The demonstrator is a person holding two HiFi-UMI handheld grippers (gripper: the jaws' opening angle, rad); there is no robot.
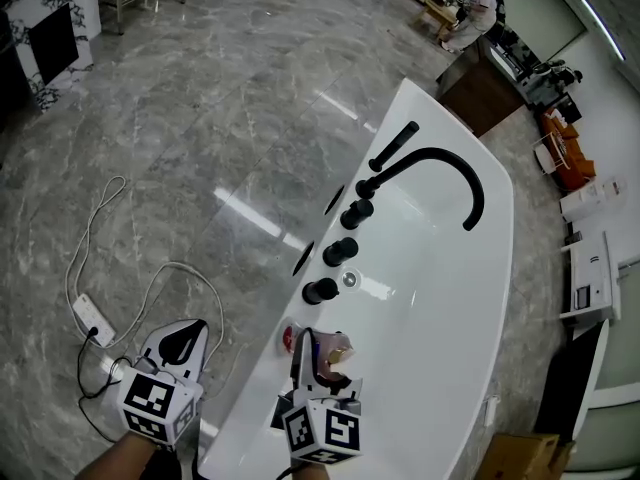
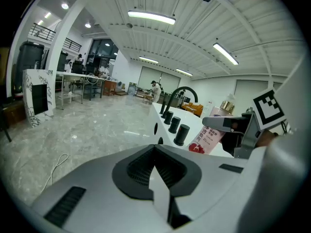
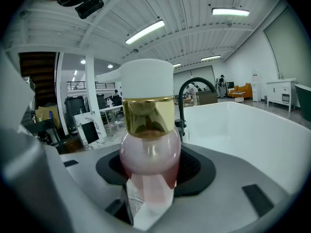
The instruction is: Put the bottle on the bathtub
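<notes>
Head view: bottle [image 1: 338,349] in hand-held gripper [image 1: 320,360]

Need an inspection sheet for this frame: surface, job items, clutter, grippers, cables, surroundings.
Surface: white bathtub; black faucet and three black knobs along its rim.
Job's things: pink bottle with gold collar and white cap, held at the tub's near end; contact with the rim cannot be told.
Clutter: nothing seen.
Grippers: right gripper shut on the bottle; left gripper shut, empty, over the floor beside the tub.
Cables: white cable and power strip on the floor left of the tub.
Surroundings: grey marble floor; people at the far end; white cabinet at right.
</notes>
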